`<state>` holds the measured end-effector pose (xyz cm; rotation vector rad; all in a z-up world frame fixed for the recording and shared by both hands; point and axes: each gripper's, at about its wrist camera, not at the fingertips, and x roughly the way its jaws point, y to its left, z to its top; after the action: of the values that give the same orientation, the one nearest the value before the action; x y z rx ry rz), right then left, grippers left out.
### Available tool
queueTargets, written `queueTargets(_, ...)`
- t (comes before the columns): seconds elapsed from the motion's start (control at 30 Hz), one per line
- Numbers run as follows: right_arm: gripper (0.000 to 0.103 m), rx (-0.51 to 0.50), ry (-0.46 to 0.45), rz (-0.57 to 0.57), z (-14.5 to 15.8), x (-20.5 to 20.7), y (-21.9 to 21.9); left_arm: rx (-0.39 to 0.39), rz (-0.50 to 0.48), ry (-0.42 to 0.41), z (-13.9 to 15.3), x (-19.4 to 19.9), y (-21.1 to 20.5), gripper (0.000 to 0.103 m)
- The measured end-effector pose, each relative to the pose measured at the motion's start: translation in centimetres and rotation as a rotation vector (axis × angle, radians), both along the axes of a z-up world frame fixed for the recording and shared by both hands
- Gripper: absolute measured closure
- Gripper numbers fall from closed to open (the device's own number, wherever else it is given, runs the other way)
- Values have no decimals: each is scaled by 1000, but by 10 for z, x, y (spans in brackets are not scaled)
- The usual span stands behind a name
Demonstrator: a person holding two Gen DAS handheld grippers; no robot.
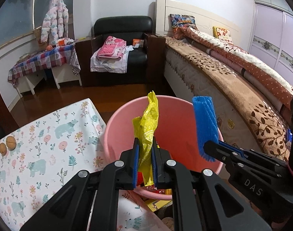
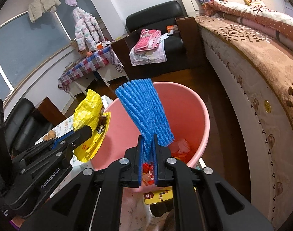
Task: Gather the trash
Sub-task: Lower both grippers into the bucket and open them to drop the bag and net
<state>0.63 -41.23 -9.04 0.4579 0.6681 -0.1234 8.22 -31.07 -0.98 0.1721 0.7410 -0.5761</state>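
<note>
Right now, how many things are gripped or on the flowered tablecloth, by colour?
Yellow: 1, plastic bag in the left claw
Blue: 1, foam net in the right claw
Brown: 2, walnuts
Total: 4

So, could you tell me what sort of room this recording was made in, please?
Most likely a lived-in bedroom at home: a bed with folded quilts runs along one wall, a black armchair holds laundry, and a padded jacket hangs by the window.

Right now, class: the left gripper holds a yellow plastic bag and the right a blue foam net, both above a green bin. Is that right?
One detail is wrong: the bin is pink, not green, as the right wrist view shows. The left gripper does hold the yellow plastic bag and the right gripper the blue foam net, above it.
</note>
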Motion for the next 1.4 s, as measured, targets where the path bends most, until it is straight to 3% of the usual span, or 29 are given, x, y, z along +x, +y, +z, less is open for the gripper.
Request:
queueTargets(0.53, 94, -5, 51, -13, -15, 22, -7, 43, -12, 51, -26, 25, -17, 92)
queueTargets(1.4, 94, 0, 88, -31, -23, 37, -7, 53, -9, 98, -38, 43, -28, 92)
